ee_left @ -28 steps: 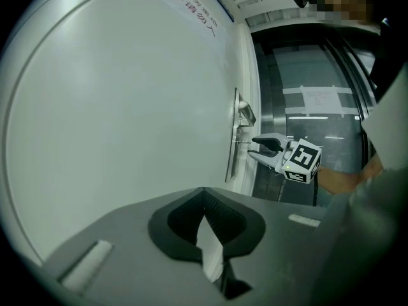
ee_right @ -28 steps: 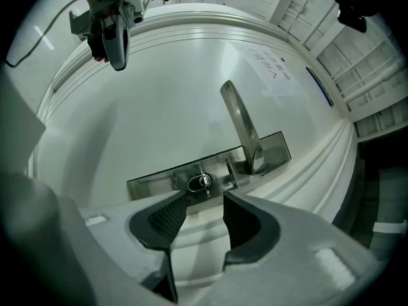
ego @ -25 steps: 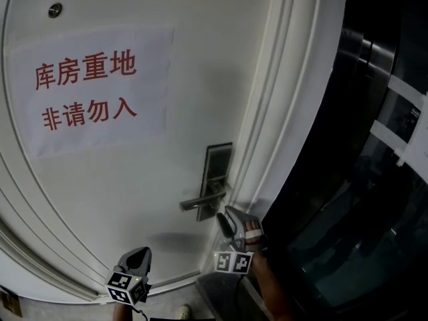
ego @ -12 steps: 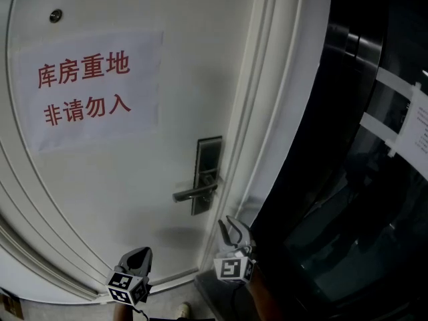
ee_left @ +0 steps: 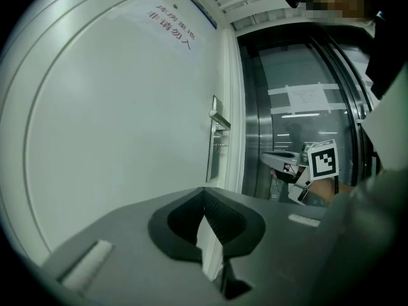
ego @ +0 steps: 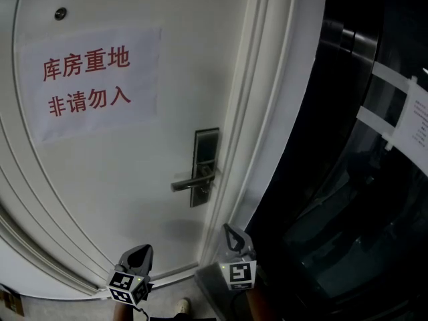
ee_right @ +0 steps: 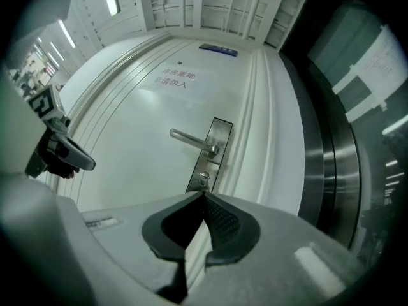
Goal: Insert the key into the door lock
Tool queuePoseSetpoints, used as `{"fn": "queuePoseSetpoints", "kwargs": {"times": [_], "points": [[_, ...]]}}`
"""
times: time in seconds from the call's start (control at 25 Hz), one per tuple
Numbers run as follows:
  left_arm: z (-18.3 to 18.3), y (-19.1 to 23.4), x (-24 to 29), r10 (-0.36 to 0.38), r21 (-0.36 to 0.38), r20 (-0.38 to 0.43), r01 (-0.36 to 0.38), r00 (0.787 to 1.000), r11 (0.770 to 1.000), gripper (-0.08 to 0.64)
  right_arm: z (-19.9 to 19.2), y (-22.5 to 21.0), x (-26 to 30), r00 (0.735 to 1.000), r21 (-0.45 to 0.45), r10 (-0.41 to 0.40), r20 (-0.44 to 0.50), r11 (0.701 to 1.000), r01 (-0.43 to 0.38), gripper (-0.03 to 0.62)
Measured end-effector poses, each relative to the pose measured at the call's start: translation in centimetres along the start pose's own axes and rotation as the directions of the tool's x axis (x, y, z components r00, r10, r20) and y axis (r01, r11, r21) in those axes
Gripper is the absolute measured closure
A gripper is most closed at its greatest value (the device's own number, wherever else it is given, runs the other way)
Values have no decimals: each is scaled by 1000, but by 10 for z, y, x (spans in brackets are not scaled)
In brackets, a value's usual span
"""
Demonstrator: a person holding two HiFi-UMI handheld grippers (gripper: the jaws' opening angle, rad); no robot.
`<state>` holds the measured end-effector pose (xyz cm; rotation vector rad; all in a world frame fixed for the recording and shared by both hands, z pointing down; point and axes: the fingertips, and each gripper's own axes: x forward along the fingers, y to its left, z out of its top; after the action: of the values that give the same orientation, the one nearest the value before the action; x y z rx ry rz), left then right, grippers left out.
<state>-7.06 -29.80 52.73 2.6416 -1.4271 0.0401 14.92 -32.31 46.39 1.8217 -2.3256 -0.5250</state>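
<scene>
Head view: a smooth, white-painted door (ego: 134,179) fills the left side. Its white door frame (ego: 267,112) runs alongside in stepped, rounded mouldings.
Paper sign (ego: 90,79): a flat rectangular white sheet with two rows of red characters, stuck to the upper door. A small round metal peephole (ego: 61,13) sits above it.
Lock plate (ego: 205,152): a tall, narrow rectangle of brushed metal near the door's edge. A slim, straight lever handle (ego: 189,182) points away from the frame.
Key (ee_right: 203,178): in the right gripper view it seems to be the small bright piece at the round cylinder below the lever, on the lock plate. It is too small to make out its shape, and neither gripper holds it.
Left hand-held gripper (ego: 139,251): matte grey plastic, low in front of the door. Its dark ribbed pads meet at the tips with nothing between them.
Right hand-held gripper (ego: 229,231): below the lock plate and apart from it, close to the frame. Its jaws are pressed together and empty.
Marker cubes (ego: 241,274): white faces with black square patterns, one on each gripper.
Right side: dark glossy panels (ego: 348,199) with pale paper strips taped across them.
</scene>
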Motion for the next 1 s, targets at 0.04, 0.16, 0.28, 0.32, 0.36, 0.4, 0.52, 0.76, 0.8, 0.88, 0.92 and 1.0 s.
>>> {"fn": "queuePoseSetpoints", "kwargs": {"times": [0.04,0.16,0.28,0.32,0.36,0.4,0.52,0.76,0.8,0.88,0.92,1.0], "points": [[0,-2,-2,0,4,3,0,1000,1000,557,0,1,-5,1000,27,7,-1,1000,-7,591],[-1,-7,-9,1,5,6,-1,1000,1000,557,0,6,-21,1000,96,20,-3,995,-19,591],[-2,-13,-17,1,5,17,-1,1000,1000,557,7,12,-38,1000,96,21,12,995,-23,591],[-2,-16,-19,1,9,21,-1,1000,1000,557,9,15,-43,1000,93,22,13,995,-23,591],[-2,-18,-21,2,17,24,-2,1000,1000,557,9,17,-48,1000,99,23,9,995,-24,591],[-2,-21,-23,3,29,25,-4,1000,1000,557,6,19,-53,1000,112,25,2,993,-25,591],[-2,-33,-29,1,61,26,-2,1000,998,557,-11,22,-68,999,151,22,-25,988,-18,591],[-8,-51,-46,-21,61,23,19,1000,998,557,-25,27,-101,998,187,-1,-67,982,14,591],[-9,-52,-48,-21,60,23,20,1000,998,557,-27,27,-106,998,197,-6,-70,980,19,591],[-10,-55,-54,-18,59,26,17,1000,998,557,-26,27,-116,997,215,-15,-70,976,29,591],[-11,-56,-56,-16,57,26,15,1000,998,557,-27,27,-122,997,221,-17,-73,975,33,591],[-13,-59,-62,-14,54,26,12,1000,998,557,-32,30,-134,996,235,-18,-86,971,37,591]]}}
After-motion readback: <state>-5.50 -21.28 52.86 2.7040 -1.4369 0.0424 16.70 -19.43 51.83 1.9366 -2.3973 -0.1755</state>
